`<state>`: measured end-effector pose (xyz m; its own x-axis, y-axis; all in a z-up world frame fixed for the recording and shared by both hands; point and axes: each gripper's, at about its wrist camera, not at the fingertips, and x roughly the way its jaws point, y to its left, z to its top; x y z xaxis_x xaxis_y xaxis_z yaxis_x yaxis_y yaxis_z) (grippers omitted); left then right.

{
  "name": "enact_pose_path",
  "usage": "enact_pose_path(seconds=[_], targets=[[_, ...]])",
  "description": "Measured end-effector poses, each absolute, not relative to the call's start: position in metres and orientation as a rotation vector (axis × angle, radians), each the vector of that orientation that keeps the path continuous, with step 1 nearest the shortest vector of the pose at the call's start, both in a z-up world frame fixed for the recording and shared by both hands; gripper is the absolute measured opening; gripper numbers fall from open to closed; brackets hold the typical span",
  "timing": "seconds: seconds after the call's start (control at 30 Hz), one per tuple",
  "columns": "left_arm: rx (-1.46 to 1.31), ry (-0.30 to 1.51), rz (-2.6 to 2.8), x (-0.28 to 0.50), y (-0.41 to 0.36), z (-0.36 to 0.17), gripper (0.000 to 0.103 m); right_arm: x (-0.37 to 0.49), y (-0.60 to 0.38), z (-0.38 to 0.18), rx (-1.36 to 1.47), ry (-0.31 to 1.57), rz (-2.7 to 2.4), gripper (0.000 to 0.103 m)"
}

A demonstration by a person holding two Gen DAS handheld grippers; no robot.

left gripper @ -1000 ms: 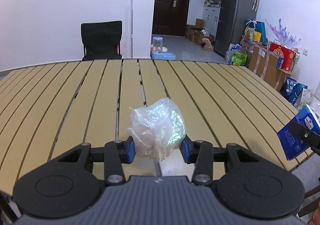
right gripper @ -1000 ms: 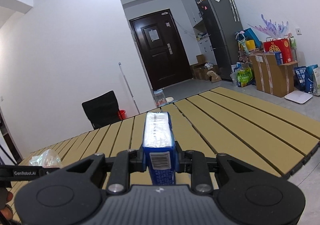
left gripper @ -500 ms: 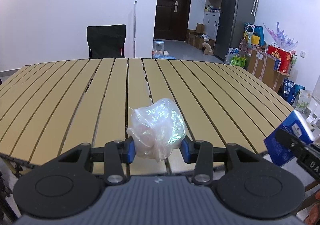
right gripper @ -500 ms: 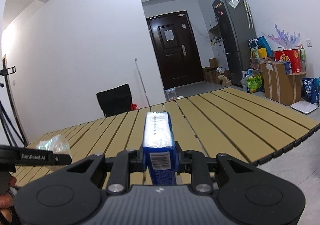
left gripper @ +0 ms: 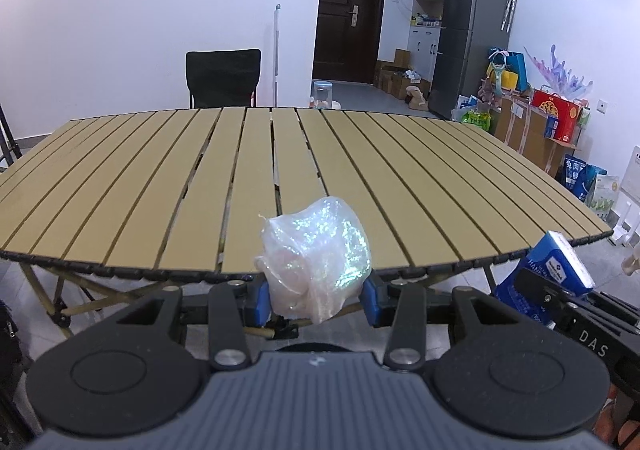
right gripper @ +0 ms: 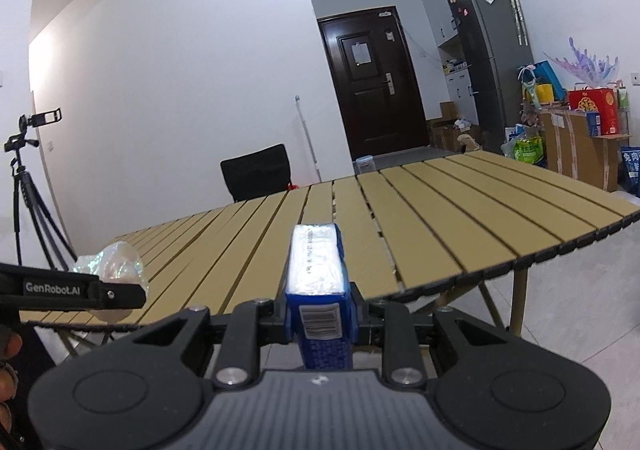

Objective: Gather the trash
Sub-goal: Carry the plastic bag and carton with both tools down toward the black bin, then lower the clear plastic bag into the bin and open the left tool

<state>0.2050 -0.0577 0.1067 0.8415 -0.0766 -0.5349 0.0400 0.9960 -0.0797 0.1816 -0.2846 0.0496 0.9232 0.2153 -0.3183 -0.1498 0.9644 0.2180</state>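
My left gripper [left gripper: 316, 300] is shut on a crumpled clear plastic wrapper [left gripper: 318, 260] with an iridescent sheen, held in front of the near edge of the slatted table [left gripper: 200, 185]. My right gripper [right gripper: 318, 324] is shut on a blue tissue pack [right gripper: 318, 282], also held off the table's near edge. The tissue pack shows at the right of the left wrist view [left gripper: 548, 274]. The wrapper shows at the left of the right wrist view [right gripper: 114, 274].
A black chair [left gripper: 222, 77] stands behind the table [right gripper: 460, 209]. A dark door [left gripper: 348, 9], a fridge [left gripper: 472, 33] and boxes and bags [left gripper: 552, 125] line the right wall. A tripod [right gripper: 24, 185] stands at the left. Tiled floor lies below the grippers.
Both grippers have pulled back from over the table to beyond its near edge, each still holding its item. The table now looks farther away and its legs show.
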Motion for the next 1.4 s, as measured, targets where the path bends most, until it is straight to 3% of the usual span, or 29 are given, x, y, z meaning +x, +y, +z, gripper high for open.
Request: enact_pose_path(seconds=[0.93, 1.4], targets=[[-0.048, 0.637, -0.084, 0.121, -0.034, 0.052, 0.043, 0.117, -0.254, 0.003, 0.134, 0.506, 0.206, 0.023], [-0.089, 0.762, -0.054, 0.112, -0.013, 0.002, 0.043, 0.107, -0.239, -0.036, 0.039, 0.639, 0.211, 0.023]])
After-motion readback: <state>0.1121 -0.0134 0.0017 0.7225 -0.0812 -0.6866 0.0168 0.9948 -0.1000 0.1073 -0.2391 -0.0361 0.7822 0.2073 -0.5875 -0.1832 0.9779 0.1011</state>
